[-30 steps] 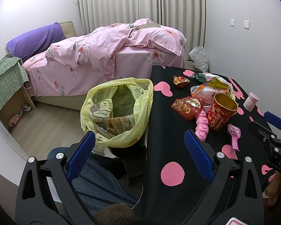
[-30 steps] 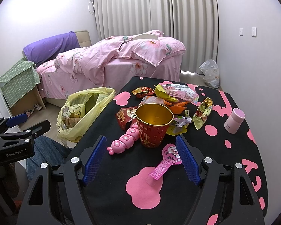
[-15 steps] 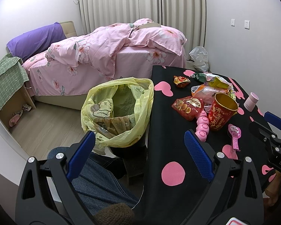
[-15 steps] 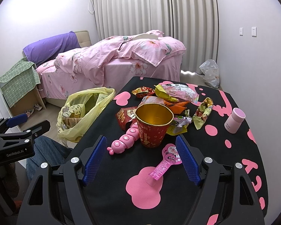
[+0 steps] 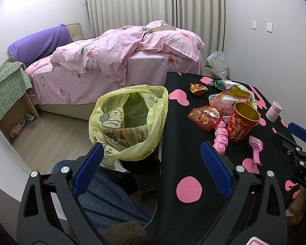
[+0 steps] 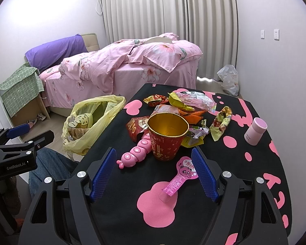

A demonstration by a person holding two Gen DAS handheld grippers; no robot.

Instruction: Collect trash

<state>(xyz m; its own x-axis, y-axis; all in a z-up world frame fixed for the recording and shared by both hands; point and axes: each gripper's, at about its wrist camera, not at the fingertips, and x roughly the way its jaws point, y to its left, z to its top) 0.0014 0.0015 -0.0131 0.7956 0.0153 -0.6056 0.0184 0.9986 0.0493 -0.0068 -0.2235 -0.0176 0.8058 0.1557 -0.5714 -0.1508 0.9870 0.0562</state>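
You are holding your right gripper (image 6: 153,172) just in front of the red paper cup (image 6: 166,137), and its fingers are spread wide with nothing in them. Your left gripper (image 5: 151,166) is hanging over the desk (image 6: 230,194) edge, to the left of the cup, and its fingers are wide apart and empty too.

Right in front of the cup, a pink lollipop wrapper (image 6: 182,173) is lying flat. It is thin, so your fingers might slide over it. A pink caterpillar toy (image 6: 137,153) is touching the cup on its left. It is probably not trash, so watch that you are not grabbing it or bumping it off the desk.

The cup is light and standing up. If you are pushing it from one side, it could tip into the snack wrappers (image 6: 191,106) piled just behind it.

The yellow trash bag (image 5: 130,122) is sitting open, left of the cup, below the desk edge. If you are letting go too soon, the trash may be landing on the floor.
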